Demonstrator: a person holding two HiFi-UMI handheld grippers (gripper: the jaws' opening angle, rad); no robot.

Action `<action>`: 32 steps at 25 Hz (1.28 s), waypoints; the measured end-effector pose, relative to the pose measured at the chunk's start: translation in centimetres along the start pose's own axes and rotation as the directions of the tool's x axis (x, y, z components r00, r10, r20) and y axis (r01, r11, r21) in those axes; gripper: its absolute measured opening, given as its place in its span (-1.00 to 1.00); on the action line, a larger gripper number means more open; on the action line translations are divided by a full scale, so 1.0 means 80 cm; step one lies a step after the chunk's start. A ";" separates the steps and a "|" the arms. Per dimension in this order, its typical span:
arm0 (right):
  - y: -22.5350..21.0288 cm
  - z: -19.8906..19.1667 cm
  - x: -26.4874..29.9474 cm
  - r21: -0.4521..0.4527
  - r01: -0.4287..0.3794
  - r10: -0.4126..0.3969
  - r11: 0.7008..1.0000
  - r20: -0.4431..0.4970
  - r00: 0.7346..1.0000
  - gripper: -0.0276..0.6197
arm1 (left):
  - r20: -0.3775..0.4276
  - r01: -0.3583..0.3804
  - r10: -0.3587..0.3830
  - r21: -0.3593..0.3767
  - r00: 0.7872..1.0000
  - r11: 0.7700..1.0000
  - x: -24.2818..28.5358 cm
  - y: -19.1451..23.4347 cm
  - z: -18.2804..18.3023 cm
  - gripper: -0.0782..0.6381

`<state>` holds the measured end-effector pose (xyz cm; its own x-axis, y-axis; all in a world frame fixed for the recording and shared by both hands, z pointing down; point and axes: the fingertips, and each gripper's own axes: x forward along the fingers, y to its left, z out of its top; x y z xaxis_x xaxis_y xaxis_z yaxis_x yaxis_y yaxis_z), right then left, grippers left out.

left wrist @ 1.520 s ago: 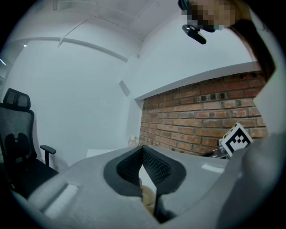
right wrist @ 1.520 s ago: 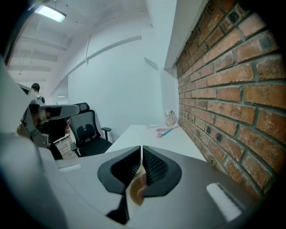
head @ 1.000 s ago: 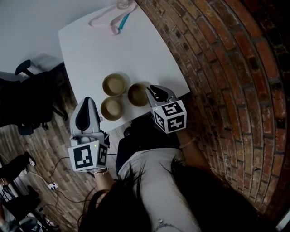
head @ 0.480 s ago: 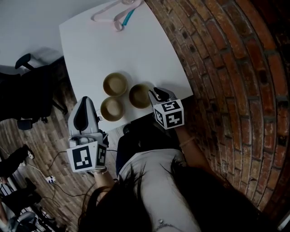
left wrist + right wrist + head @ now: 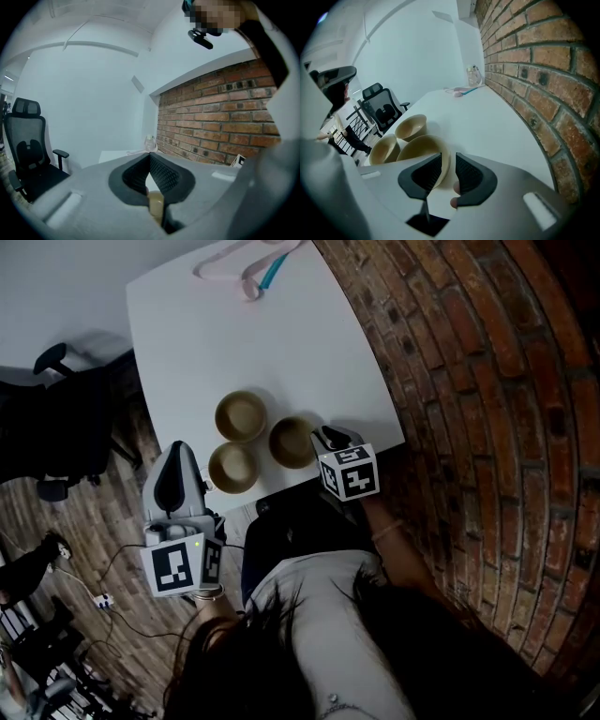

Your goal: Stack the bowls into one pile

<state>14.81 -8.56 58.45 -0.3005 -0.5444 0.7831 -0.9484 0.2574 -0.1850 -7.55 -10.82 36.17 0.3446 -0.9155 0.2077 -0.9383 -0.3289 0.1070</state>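
Your three bowls sit mouth-up near the table's [image 5: 281,343] 6 o'clock edge. They are round, so none has a long axis or heading; each opening faces straight up. All three are plain tan, matte, with deep sloping walls and no contents, and none is nested in another. The far bowl [image 5: 241,415] lies at 12 o'clock from the near-left bowl [image 5: 232,467]. The right bowl [image 5: 289,441] sits at about 2 o'clock from the near-left one and just beside both.

Your right gripper [image 5: 330,437] is at the 3 o'clock side of the right bowl. In the right gripper view its jaws are narrowly apart and straddle that bowl's rim [image 5: 440,161]. One pad [image 5: 429,171] is inside the bowl. The other pad [image 5: 471,176] is outside, with a thin strip of white table showing between it and the bowl wall. The bowl rests flat on the table.

Your left gripper [image 5: 180,448] hangs off the table edge at about 8 o'clock from the near-left bowl, pointing towards 12 o'clock. In the left gripper view its jaws meet at the tips and hold nothing. Below those tips, a bit of tan bowl shows through the gap.

A pink hanger [image 5: 230,263] lies at the table's 12 o'clock end, well apart from the bowls.
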 end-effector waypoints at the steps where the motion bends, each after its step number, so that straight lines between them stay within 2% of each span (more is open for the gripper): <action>1: -0.001 -0.002 0.003 0.000 -0.002 0.002 1.000 -0.008 1.000 -0.61 | -0.003 -0.003 0.003 0.000 1.000 1.000 0.001 0.000 0.000 -0.78; 15: -0.002 -0.018 0.028 0.020 -0.031 0.033 0.999 -0.075 0.997 -0.64 | -0.010 -0.056 0.057 0.030 0.998 0.998 0.000 0.007 -0.001 -0.78; 20: -0.004 -0.015 0.032 0.039 -0.019 0.022 0.999 -0.071 0.997 -0.82 | -0.010 -0.065 0.065 0.029 0.998 0.997 0.000 0.010 0.001 -0.78; 32: -0.007 -0.004 0.026 0.100 -0.014 0.018 0.995 -0.041 0.999 -0.85 | -0.003 -0.060 0.061 0.019 0.998 0.998 0.001 0.019 0.006 -0.78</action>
<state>14.79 -9.58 60.35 -0.3132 -0.5068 0.8032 -0.9495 0.1834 -0.2545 -9.00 -11.50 35.87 0.2873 -0.9329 0.2172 -0.9578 -0.2773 0.0759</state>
